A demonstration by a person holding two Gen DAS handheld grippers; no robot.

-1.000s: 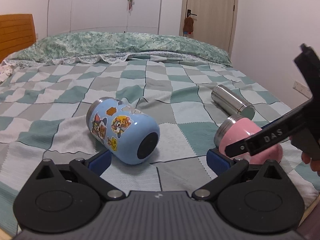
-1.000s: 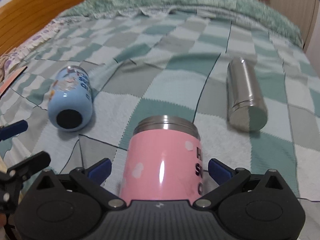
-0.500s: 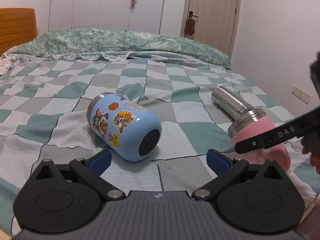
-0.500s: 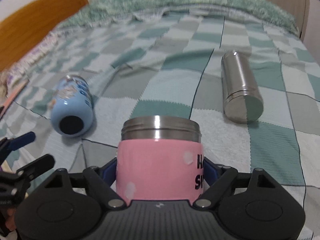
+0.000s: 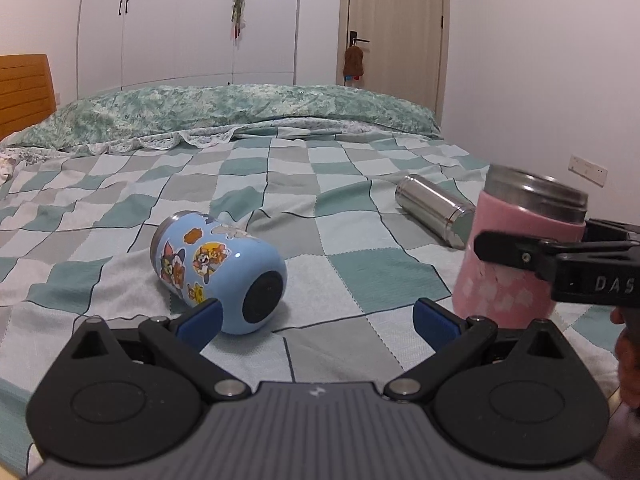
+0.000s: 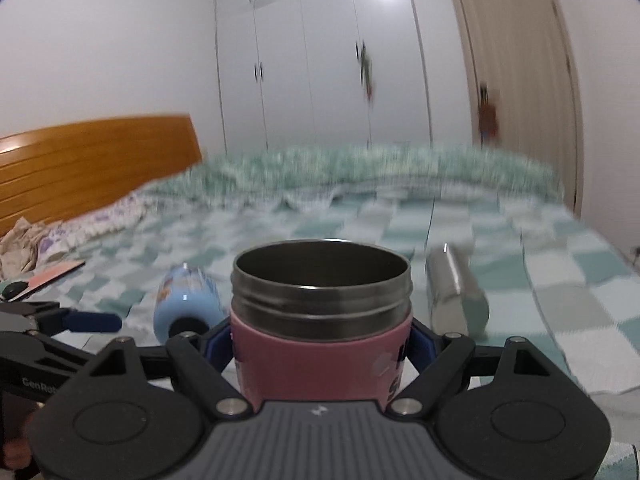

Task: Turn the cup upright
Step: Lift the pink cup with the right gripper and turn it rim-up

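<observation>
My right gripper [image 6: 320, 346] is shut on the pink cup [image 6: 320, 356], which now stands nearly upright with its steel mouth up. In the left wrist view the pink cup [image 5: 516, 272] sits at the right with its base on the checked blanket [image 5: 360, 224], one right finger [image 5: 520, 254] across its side. A blue cartoon cup [image 5: 220, 268] lies on its side just beyond my open, empty left gripper [image 5: 316, 316]; it also shows in the right wrist view [image 6: 184, 304].
A steel flask [image 5: 434, 208] lies on its side behind the pink cup, also in the right wrist view [image 6: 456, 292]. A green quilt [image 5: 224, 112] is piled at the back. A wooden headboard [image 6: 92, 168] is at the left. A door [image 5: 394, 40] and wardrobes stand behind.
My right gripper closed on the pink cup and swung it from lying on its side to nearly upright. The left gripper stayed open and tilted up a little.
</observation>
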